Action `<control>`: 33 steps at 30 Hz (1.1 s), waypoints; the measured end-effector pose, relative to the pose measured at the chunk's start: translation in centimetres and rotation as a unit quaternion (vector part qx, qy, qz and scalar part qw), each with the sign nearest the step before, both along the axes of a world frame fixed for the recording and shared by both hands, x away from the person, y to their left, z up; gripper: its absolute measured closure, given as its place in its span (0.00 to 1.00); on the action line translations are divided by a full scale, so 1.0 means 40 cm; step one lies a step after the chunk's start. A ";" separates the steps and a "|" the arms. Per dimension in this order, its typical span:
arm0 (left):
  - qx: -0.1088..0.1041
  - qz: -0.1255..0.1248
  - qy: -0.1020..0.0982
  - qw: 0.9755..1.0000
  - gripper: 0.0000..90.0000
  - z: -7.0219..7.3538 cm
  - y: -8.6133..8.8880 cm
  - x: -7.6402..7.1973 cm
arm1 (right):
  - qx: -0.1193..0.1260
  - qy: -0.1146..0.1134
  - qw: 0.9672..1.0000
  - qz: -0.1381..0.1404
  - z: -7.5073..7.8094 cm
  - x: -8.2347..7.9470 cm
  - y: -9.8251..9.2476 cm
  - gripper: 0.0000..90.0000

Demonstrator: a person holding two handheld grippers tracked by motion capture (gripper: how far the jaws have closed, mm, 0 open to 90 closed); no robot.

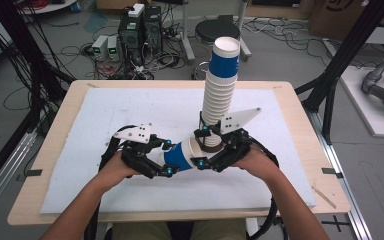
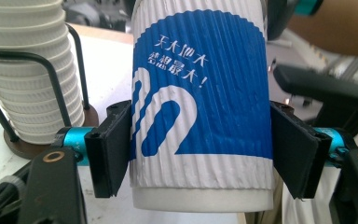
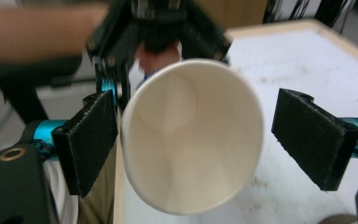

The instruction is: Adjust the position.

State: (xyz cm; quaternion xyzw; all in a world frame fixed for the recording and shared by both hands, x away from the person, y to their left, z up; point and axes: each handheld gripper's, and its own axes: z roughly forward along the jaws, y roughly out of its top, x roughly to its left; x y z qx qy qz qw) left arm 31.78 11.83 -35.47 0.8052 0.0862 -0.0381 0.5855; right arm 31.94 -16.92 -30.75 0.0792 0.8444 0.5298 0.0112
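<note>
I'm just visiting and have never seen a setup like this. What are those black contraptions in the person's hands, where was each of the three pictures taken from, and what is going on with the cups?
A person sits at a table with a hand-held clamp in each hand; each clamp has two black jaws. The high view looks down from above the person. The other two pictures come from small cameras riding on the clamps.

On the white mat stands a stack of paper cups in a wire holder on a round base.

The left gripper is shut on a single blue-and-white cup, pads pressing both its sides. In the right gripper view you look into that cup's open mouth; the right gripper is open, one pad at the rim and the other clear of it.
</note>
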 end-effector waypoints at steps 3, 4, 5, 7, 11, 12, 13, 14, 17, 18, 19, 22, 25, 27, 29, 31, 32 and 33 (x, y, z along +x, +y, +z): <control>-0.030 0.008 0.005 0.999 0.31 -0.009 0.006 0.000 | 0.028 -0.003 0.999 -0.018 -0.004 0.004 -0.019 0.15; -0.038 0.011 0.003 0.999 0.31 -0.011 0.006 0.000 | 0.037 0.001 0.999 -0.021 -0.007 0.004 -0.024 0.15; -0.048 0.014 0.005 0.999 0.31 -0.013 0.006 -0.001 | 0.050 -0.005 0.998 -0.024 -0.010 0.008 -0.029 0.15; -0.062 0.017 0.004 0.998 0.31 -0.017 0.005 0.000 | 0.062 0.006 0.998 -0.030 -0.016 0.005 -0.037 0.15; -0.094 0.021 0.007 0.995 0.31 -0.028 0.001 -0.003 | 0.095 0.016 0.995 -0.036 -0.034 0.003 -0.048 0.15; -0.100 0.023 0.008 0.995 0.31 -0.032 -0.001 -0.004 | 0.097 0.017 0.994 -0.036 -0.037 0.004 -0.049 0.15; -0.104 0.023 0.007 0.994 0.31 -0.036 -0.002 -0.003 | 0.100 0.021 0.994 -0.036 -0.042 0.003 -0.050 0.15; -0.105 0.023 0.007 0.994 0.31 -0.040 -0.003 -0.003 | 0.106 0.023 0.993 -0.037 -0.046 0.002 -0.052 0.15; -0.112 0.023 0.008 0.993 0.31 -0.050 -0.006 -0.005 | 0.115 0.034 0.992 -0.035 -0.060 -0.001 -0.054 0.15; -0.116 0.023 0.007 0.993 0.31 -0.052 -0.007 -0.005 | 0.116 0.034 0.992 -0.035 -0.063 -0.001 -0.054 0.15; -0.119 0.022 0.004 0.993 0.31 -0.053 -0.008 -0.005 | 0.117 0.037 0.992 -0.034 -0.066 -0.002 -0.053 0.15; -0.131 0.023 -0.002 0.991 0.31 -0.055 -0.010 -0.005 | 0.117 0.042 0.992 -0.032 -0.073 -0.006 -0.048 0.15; -0.126 0.018 -0.008 0.992 0.31 -0.057 -0.018 -0.008 | 0.115 0.047 0.992 -0.036 -0.076 -0.005 -0.043 0.15; -0.123 0.018 -0.011 0.992 0.31 -0.058 -0.021 -0.008 | 0.109 0.051 0.992 -0.035 -0.078 -0.004 -0.040 0.15; -0.123 0.018 -0.012 0.992 0.31 -0.059 -0.022 -0.008 | 0.101 0.050 0.993 -0.028 -0.080 -0.006 -0.037 0.16; -0.120 0.016 -0.012 0.993 0.31 -0.059 -0.023 -0.010 | 0.100 0.047 0.994 -0.023 -0.080 -0.006 -0.035 0.17; -0.121 0.016 -0.013 0.992 0.31 -0.059 -0.024 -0.010 | 0.099 0.046 0.994 -0.023 -0.080 -0.006 -0.035 0.18; -0.120 0.016 -0.013 0.993 0.31 -0.059 -0.024 -0.011 | 0.098 0.046 0.994 -0.024 -0.079 -0.006 -0.037 0.20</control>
